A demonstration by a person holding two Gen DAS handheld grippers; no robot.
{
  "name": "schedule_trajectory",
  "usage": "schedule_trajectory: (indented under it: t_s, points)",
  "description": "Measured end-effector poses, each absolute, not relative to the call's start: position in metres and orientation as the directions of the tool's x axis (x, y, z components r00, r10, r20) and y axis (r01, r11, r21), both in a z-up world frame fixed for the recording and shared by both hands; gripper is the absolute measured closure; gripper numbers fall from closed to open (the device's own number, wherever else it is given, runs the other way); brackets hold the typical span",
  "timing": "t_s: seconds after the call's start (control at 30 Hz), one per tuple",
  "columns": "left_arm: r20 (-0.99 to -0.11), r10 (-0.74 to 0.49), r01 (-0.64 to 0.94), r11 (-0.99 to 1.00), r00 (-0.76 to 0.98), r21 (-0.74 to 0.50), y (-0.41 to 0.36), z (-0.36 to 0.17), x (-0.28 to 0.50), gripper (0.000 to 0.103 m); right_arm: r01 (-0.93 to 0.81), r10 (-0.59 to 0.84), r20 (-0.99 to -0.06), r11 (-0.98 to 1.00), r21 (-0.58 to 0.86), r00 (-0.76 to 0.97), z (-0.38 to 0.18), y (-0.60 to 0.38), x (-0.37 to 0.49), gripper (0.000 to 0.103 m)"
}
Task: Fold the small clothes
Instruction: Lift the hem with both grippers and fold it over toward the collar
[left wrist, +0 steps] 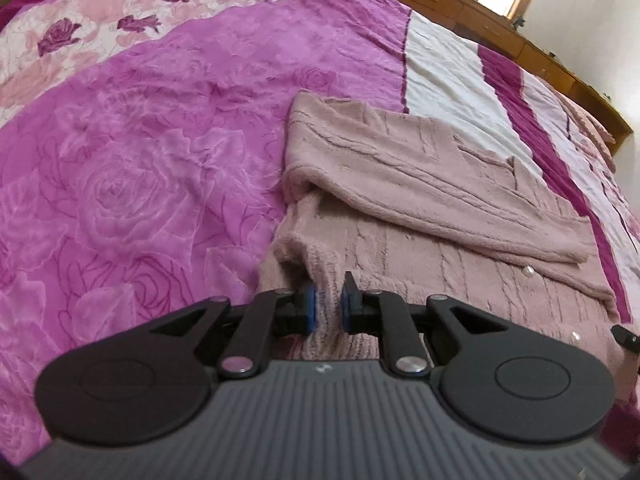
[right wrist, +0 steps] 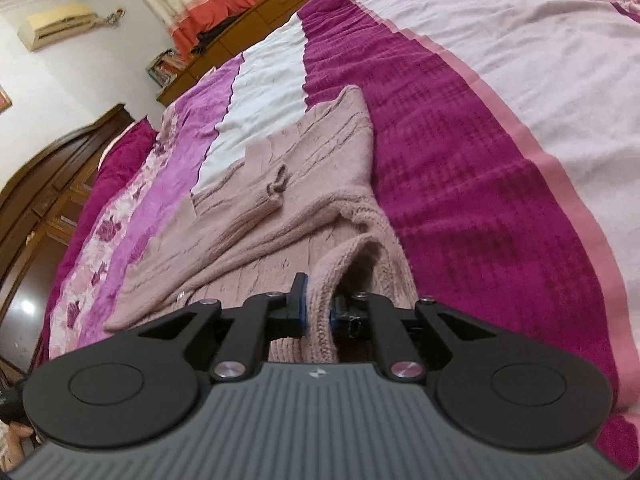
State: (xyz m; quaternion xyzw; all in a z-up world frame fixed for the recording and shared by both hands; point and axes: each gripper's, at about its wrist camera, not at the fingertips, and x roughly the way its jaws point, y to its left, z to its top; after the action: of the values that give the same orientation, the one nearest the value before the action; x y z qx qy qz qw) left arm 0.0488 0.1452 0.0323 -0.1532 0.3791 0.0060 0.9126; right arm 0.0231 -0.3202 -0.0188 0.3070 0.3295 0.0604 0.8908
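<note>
Pink knitted cardigan (left wrist: 420, 168) spread on the bed (left wrist: 160, 128), sleeve folded across the body. Left gripper (left wrist: 329, 304) fingers nearly closed, pinching a hem fold. Right gripper (right wrist: 318, 300) fingers likewise clamped on the ribbed edge. Wooden headboard (left wrist: 520, 36) beyond.

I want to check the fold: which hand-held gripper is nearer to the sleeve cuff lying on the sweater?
Right, probably. The right hand-held gripper pinches the sweater hem below the sleeve cuff. The left hand-held gripper pinches the other corner; its view shows no cuff.

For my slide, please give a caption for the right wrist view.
Right gripper pinching pink knitted sweater's edge on a bed.
</note>
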Motion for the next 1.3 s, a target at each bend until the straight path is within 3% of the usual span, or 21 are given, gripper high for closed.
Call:
schedule_trajectory:
  t_s: [0.1,0.53,0.6,0.63,0.73,1.0,1.3]
  points:
    - [-0.697,-0.118,-0.102,0.959,0.707,-0.265,0.142,0.033,0.044,0.085,0.068,0.326,-0.557,0.817,0.572,0.763,-0.013,-0.316,0.015,0.084]
    - [-0.743,-0.198,-0.06,0.951,0.64,-0.305,0.138,0.018,0.033,0.077,0.018,0.37,-0.584,0.834,0.551,0.722,-0.016,-0.311,0.0,0.084]
    - [-0.737,-0.2,-0.057,0.95,0.646,-0.307,0.137,0.019,0.033,0.079,0.007,0.38,-0.585,0.834,0.551,0.716,-0.017,-0.309,0.001,0.084]
    - [-0.732,-0.205,-0.052,0.949,0.649,-0.312,0.138,0.021,0.033,0.087,0.001,0.384,-0.584,0.835,0.551,0.715,-0.016,-0.308,0.001,0.086]
    - [-0.706,-0.245,-0.05,0.928,0.665,-0.369,0.141,0.027,0.032,0.092,-0.034,0.402,-0.558,0.831,0.556,0.726,-0.011,-0.308,-0.003,0.093]
    - [-0.551,-0.322,-0.049,0.831,0.77,-0.554,0.157,0.076,0.033,0.092,-0.065,0.414,-0.416,0.768,0.638,0.81,0.021,-0.324,-0.004,0.094]
    - [-0.44,-0.287,-0.028,0.811,0.851,-0.584,0.156,0.119,0.059,0.092,-0.1,0.391,-0.281,0.719,0.688,0.877,0.054,-0.334,0.022,0.094]
